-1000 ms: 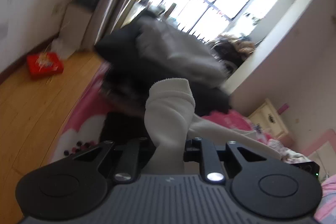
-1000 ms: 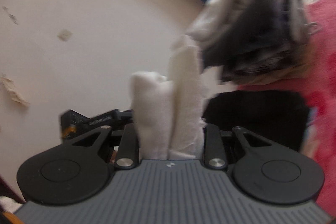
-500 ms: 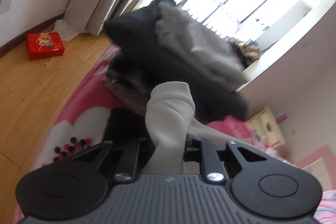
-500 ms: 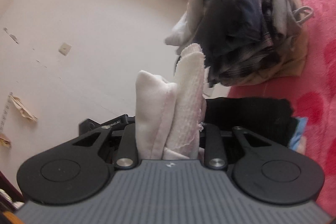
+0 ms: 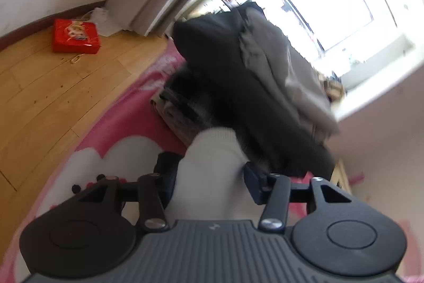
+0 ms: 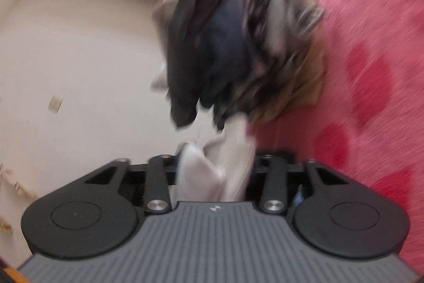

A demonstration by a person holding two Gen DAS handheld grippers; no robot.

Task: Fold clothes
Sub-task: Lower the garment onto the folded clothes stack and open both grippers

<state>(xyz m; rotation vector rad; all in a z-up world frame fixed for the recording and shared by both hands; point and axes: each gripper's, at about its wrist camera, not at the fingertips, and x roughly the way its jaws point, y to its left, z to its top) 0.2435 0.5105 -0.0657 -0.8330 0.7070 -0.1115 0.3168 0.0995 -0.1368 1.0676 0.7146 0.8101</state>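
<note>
Left wrist view puts the white garment between the pads of my left gripper; its jaws have just been opening and now stand apart, with a gap showing on the right side of the cloth. Its folded top edge rises just in front of the pile of clothes, dark and grey, which sits on the pink blanket. Left of the blanket's edge the wooden floor lies open as far as a red box near the wall.

From the right wrist, blurred, the same white cloth stands between the fingers of my right gripper, whose jaws have just been opening too; they stand apart, loose around the folds. The pile looms just beyond, with bare wall to its left and red blanket to its right.
</note>
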